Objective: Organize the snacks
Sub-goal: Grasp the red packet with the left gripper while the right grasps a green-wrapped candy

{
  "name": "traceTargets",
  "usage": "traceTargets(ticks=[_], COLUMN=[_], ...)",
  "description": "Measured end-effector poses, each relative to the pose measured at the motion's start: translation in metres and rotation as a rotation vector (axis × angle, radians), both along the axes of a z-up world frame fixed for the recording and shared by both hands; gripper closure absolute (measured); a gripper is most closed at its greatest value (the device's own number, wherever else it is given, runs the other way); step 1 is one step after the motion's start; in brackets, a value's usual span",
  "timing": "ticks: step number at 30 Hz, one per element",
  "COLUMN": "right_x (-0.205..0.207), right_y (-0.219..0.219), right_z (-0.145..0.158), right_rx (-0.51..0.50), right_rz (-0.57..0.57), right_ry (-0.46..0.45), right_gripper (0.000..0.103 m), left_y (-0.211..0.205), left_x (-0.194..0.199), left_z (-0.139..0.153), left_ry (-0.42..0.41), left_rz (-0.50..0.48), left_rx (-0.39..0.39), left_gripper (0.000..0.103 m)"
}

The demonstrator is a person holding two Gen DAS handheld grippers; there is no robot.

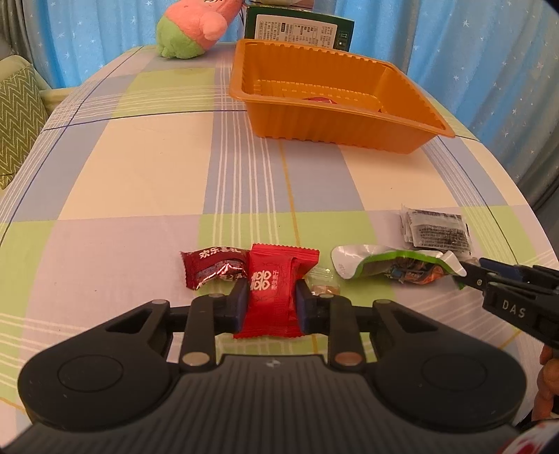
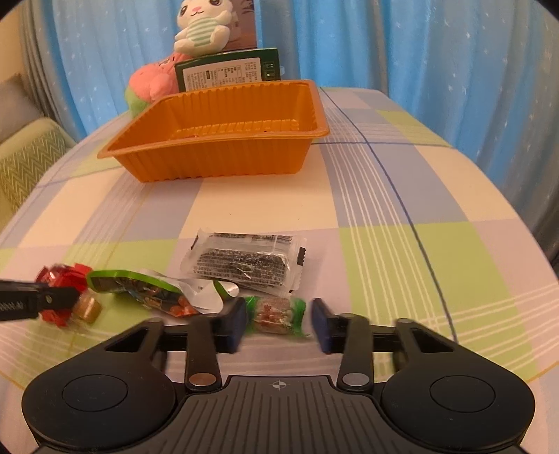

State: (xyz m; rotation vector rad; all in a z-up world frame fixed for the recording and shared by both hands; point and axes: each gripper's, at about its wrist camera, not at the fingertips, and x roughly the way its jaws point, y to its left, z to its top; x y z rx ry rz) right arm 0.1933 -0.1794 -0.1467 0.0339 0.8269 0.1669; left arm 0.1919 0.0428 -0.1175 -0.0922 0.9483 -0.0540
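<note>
My left gripper [image 1: 272, 300] is shut on a bright red snack packet [image 1: 274, 297] near the table's front. A dark red candy [image 1: 213, 267] lies just left of it and a small clear-wrapped candy [image 1: 325, 283] just right. My right gripper [image 2: 277, 321] is open around a green-wrapped candy [image 2: 276, 316] on the table, with a gap on the right side. A green opened snack bag [image 2: 143, 288] and a clear seaweed packet [image 2: 244, 260] lie beyond it. The orange tray [image 1: 335, 122] stands at the far side; it also shows in the right wrist view [image 2: 216, 153].
A pink and green plush [image 1: 192, 29] and a green box [image 1: 297, 29] stand behind the tray. A white bunny plush [image 2: 201, 26] sits on the box. Blue curtains hang behind. A green cushion [image 1: 17, 115] is at the left.
</note>
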Motion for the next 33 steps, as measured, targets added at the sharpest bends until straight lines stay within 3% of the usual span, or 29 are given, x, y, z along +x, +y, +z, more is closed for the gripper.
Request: traceTargets(ticks=[12, 20, 25, 32, 33], right_x=[-0.022, -0.037, -0.038, -0.036, -0.036], right_y=[-0.008, -0.010, -0.011, -0.011, -0.011], right_z=[0.018, 0.017, 0.016, 0.012, 0.012], right_rx=[0.023, 0.041, 0.046, 0.049, 0.050], right_rz=[-0.030, -0.036, -0.042, -0.037, -0.039], right_ry=[-0.005, 0.024, 0.033, 0.046, 0.049], right_gripper=[0.078, 0.078, 0.078, 0.078, 0.078], left_y=[-0.002, -0.009, -0.011, -0.014, -0.015], left_x=[-0.020, -0.037, -0.043, -0.040, -0.040], left_z=[0.016, 0.006, 0.004, 0.002, 0.003], left_ry=[-0.024, 0.032, 0.044, 0.030, 0.029], left_rz=[0.006, -0.015, -0.007, -0.018, -0.018], left_rx=[-0.010, -0.027, -0.024, -0.016, -0.010], left_gripper=[0.079, 0.078, 0.072, 0.073, 0.078])
